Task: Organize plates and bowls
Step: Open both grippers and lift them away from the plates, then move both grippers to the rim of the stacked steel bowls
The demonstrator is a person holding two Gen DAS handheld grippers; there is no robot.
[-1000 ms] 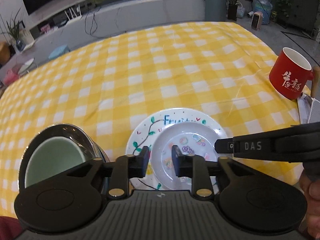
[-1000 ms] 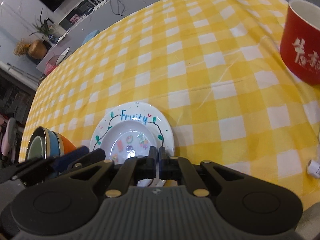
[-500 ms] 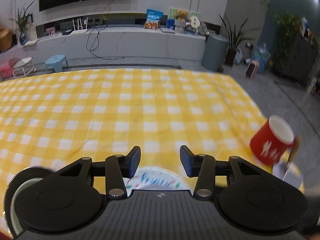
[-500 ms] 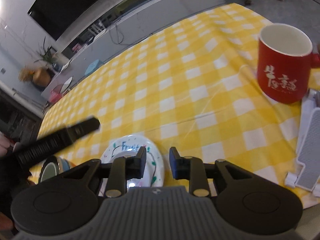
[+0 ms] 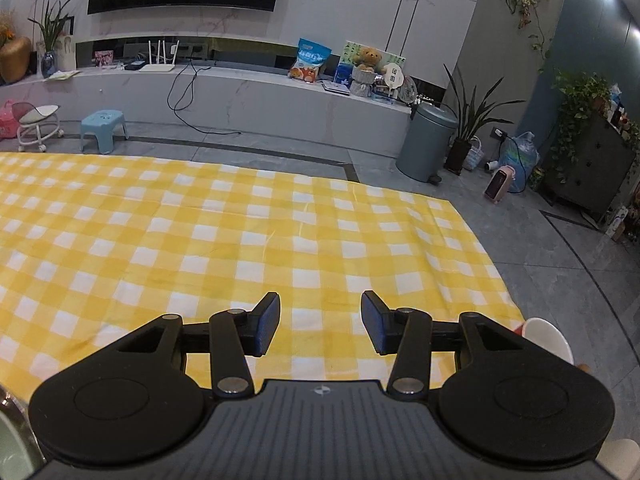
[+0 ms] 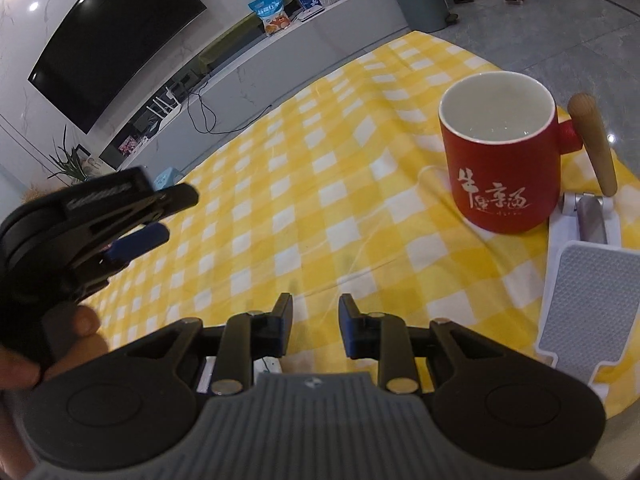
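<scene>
My left gripper (image 5: 319,326) is open and empty, held above the yellow checked tablecloth (image 5: 240,232). It also shows at the left of the right wrist view (image 6: 132,216). My right gripper (image 6: 315,330) is open and empty above the cloth. A sliver of the white plate (image 6: 267,366) shows under the right gripper's body. The rim of the stacked bowls (image 5: 12,440) shows at the bottom left of the left wrist view. The rest of the plates and bowls is hidden below both grippers.
A red mug (image 6: 504,160) with a wooden handle stands at the right; its rim also shows in the left wrist view (image 5: 544,338). A white and grey folding stand (image 6: 580,288) lies beside it. The table's far edge (image 5: 360,184) meets grey floor.
Both grippers have lifted up and back from the stacked plates and tilted up. The right gripper has opened. The plates and bowls have dropped out of view.
</scene>
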